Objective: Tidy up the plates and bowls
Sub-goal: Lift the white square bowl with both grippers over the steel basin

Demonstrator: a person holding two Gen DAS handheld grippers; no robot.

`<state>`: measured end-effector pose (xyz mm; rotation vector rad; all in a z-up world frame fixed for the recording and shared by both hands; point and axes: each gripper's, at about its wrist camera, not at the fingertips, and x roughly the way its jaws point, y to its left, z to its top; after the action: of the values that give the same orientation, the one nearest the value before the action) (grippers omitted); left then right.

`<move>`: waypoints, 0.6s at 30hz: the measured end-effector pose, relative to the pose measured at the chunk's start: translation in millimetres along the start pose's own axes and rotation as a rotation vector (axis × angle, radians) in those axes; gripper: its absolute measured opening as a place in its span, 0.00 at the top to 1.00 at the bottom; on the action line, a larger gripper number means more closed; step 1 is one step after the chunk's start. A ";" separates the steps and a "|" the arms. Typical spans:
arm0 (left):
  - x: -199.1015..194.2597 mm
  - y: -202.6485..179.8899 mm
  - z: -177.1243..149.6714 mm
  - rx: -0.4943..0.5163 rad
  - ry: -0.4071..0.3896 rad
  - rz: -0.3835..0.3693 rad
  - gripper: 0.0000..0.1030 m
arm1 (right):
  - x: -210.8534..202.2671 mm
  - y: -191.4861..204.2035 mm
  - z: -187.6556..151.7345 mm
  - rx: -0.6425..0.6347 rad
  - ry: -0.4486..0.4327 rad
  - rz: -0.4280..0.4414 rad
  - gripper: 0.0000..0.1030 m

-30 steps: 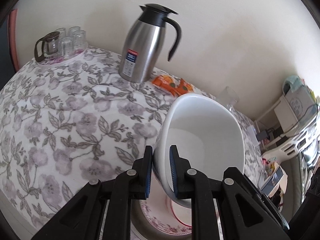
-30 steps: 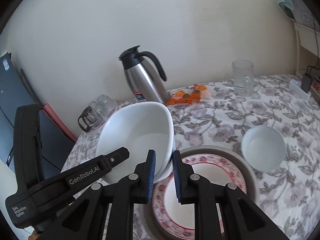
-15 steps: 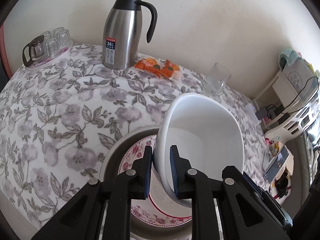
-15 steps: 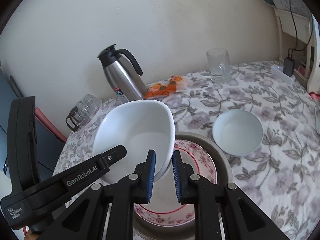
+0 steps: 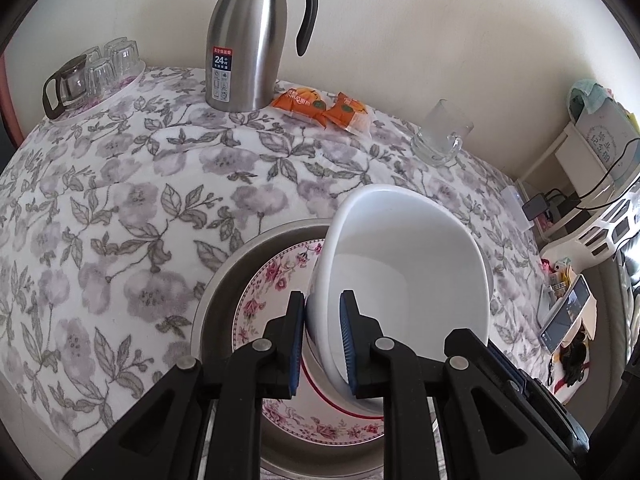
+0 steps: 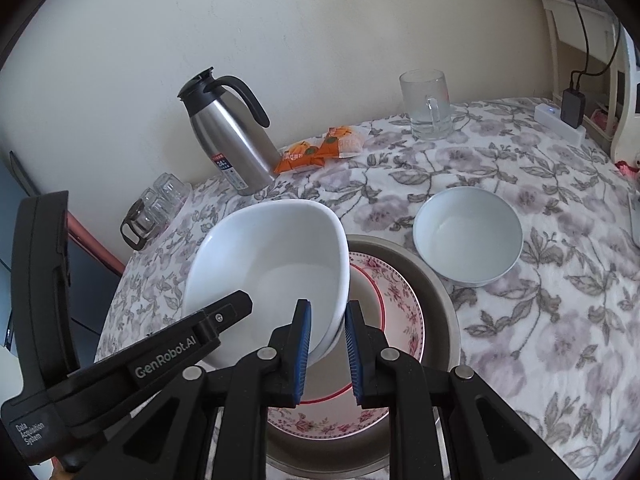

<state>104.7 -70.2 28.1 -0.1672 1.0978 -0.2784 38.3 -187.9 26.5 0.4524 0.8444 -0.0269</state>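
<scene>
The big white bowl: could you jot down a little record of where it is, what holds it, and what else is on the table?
held item: big white bowl, tilted
held by: left hand-held gripper and right hand-held gripper, both clamped on its rim
below it: floral plate on a grey plate
nearby: small white bowl
at the back: steel flask, glass mug, orange snack packets

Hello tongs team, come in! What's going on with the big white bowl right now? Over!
Both tongs, left and right, shut on big white bowl rim. Bowl above flowered plate. Nothing in the way; small bowl sits aside.
</scene>
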 end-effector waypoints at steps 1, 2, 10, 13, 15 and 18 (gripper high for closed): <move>0.1 -0.1 -0.1 0.000 0.002 -0.001 0.82 | 0.0 0.4 -0.1 -0.003 -0.001 -0.004 0.82; 0.4 0.1 0.2 -0.001 0.004 -0.004 0.82 | 0.2 0.4 -0.1 -0.002 0.000 -0.006 0.82; 0.4 -3.5 -3.2 0.014 0.018 -0.007 0.82 | 1.1 -1.3 -1.1 0.004 0.019 -0.027 0.81; -0.6 -6.0 -5.7 0.026 0.021 -0.002 0.82 | -0.1 -3.3 -2.2 0.010 0.023 -0.026 0.81; 0.2 -6.6 -6.9 0.031 0.029 -0.004 0.82 | -1.0 -3.9 -2.7 0.010 0.024 -0.031 0.81; 2.5 -5.9 -8.9 0.024 0.048 -0.009 0.81 | -1.0 -4.7 -3.6 0.013 0.031 -0.028 0.81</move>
<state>96.9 -76.6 23.5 -0.1446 1.1415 -0.3044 34.2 -190.9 23.4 0.4541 0.8817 -0.0507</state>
